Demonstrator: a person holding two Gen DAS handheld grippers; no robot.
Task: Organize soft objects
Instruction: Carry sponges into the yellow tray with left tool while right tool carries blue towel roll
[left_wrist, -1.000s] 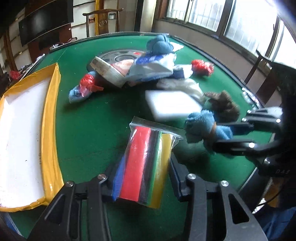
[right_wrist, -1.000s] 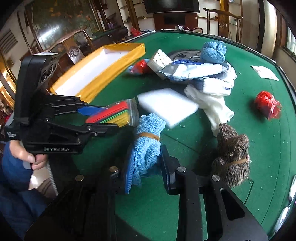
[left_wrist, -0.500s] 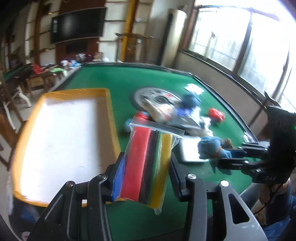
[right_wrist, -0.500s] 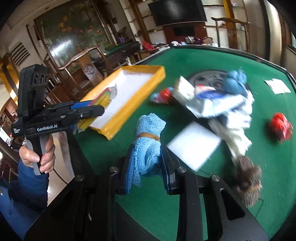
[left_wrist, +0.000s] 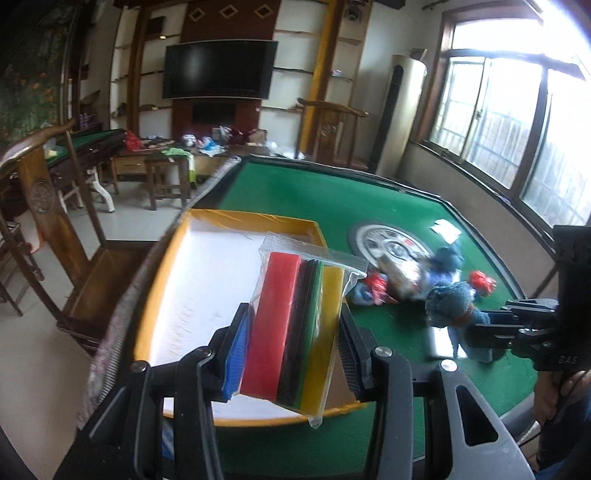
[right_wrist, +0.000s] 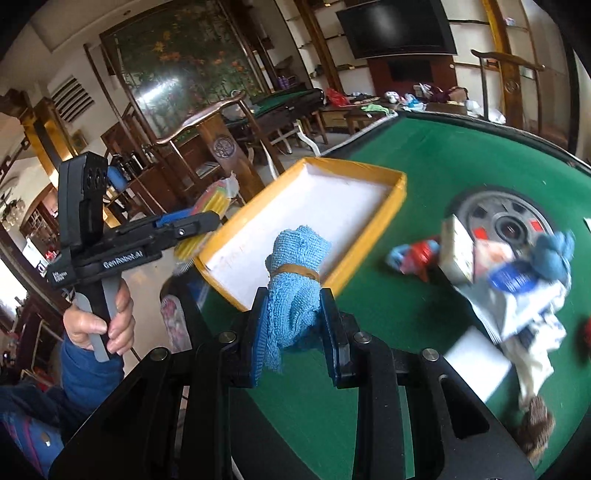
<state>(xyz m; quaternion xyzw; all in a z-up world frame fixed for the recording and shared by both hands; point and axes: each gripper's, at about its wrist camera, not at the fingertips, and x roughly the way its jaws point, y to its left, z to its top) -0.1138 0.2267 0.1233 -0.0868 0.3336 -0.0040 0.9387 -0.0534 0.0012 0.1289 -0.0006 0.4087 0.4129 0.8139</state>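
My left gripper (left_wrist: 291, 350) is shut on a clear bag of coloured foam sheets (left_wrist: 295, 325), red, black, green and yellow, held in the air over the near end of the yellow-rimmed white tray (left_wrist: 177, 243). My right gripper (right_wrist: 293, 336) is shut on a rolled blue towel (right_wrist: 295, 280) bound with a brown band, held in front of the same tray (right_wrist: 397, 195). In the right wrist view the left gripper (right_wrist: 195, 225) hangs beyond the tray's left edge with a hand on its handle. In the left wrist view the right gripper (left_wrist: 476, 325) shows at the right with the towel (left_wrist: 448, 302).
On the round green table (left_wrist: 332, 195) lies a blurred heap of soft things (right_wrist: 517, 280): blue and red bundles, white cloth, a white foam block (right_wrist: 476, 362), a brown knit bundle (right_wrist: 535, 428). A grey disc (left_wrist: 388, 243) sits mid-table. Wooden chairs (left_wrist: 44, 192) stand left of the table.
Both grippers rose and swung left from the heap toward the tray, each keeping its load. The bag now hangs over the tray; the towel has neared the tray's front rim.
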